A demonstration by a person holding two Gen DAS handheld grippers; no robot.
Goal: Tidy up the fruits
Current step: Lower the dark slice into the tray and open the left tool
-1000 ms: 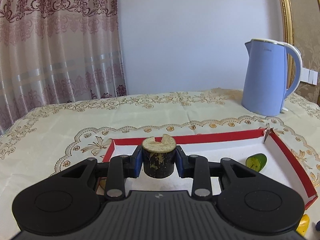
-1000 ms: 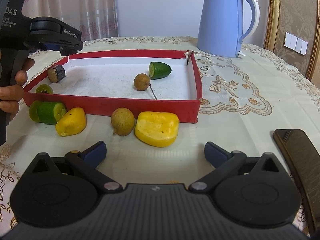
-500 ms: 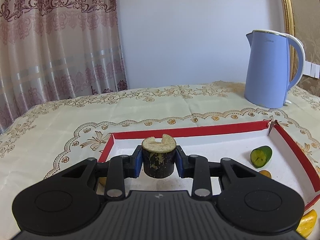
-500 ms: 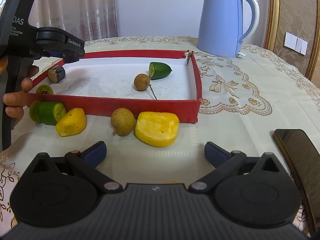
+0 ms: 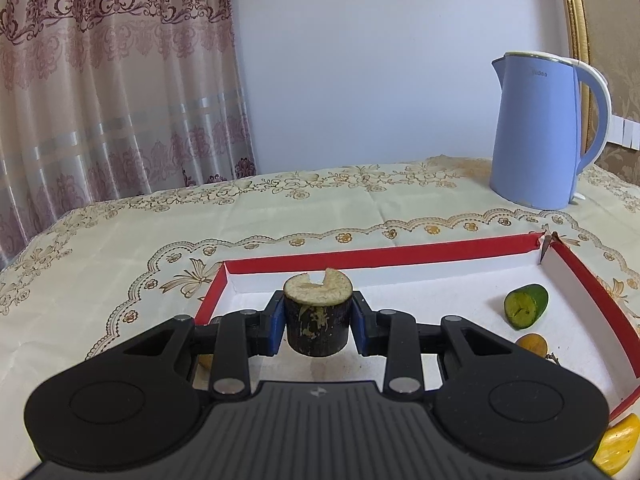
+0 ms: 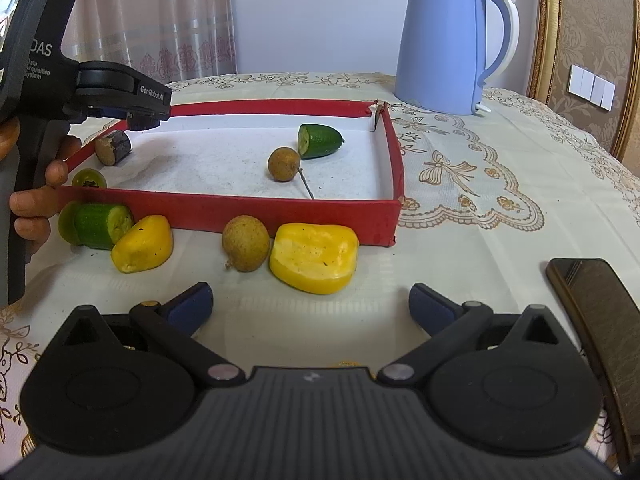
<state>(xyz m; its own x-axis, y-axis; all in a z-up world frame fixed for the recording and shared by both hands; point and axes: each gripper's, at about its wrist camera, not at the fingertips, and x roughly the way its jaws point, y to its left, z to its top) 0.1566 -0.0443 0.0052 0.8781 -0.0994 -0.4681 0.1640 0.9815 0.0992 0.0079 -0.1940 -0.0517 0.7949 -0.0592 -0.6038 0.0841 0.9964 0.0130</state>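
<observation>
My left gripper [image 5: 317, 322] is shut on a dark stubby fruit piece [image 5: 316, 320] with a pale cut top and holds it above the near left part of the red tray [image 5: 400, 255]. From the right wrist view the left gripper [image 6: 120, 96] hovers over the tray's [image 6: 240, 210] left end. In the tray lie a green piece [image 6: 318, 141], a brown longan [image 6: 283, 164], a dark piece [image 6: 113, 147] and a small green slice [image 6: 89, 178]. My right gripper [image 6: 310, 306] is open and empty, short of a big yellow piece [image 6: 314, 257] and a longan [image 6: 245, 243].
A green piece [image 6: 98, 225] and a small yellow piece [image 6: 142, 243] lie in front of the tray's left end. A blue kettle [image 6: 444, 44] stands behind the tray at right. A dark phone [image 6: 596, 312] lies at the right edge.
My left gripper has moved up and back a little with the dark piece still in it. The right gripper has not moved.
</observation>
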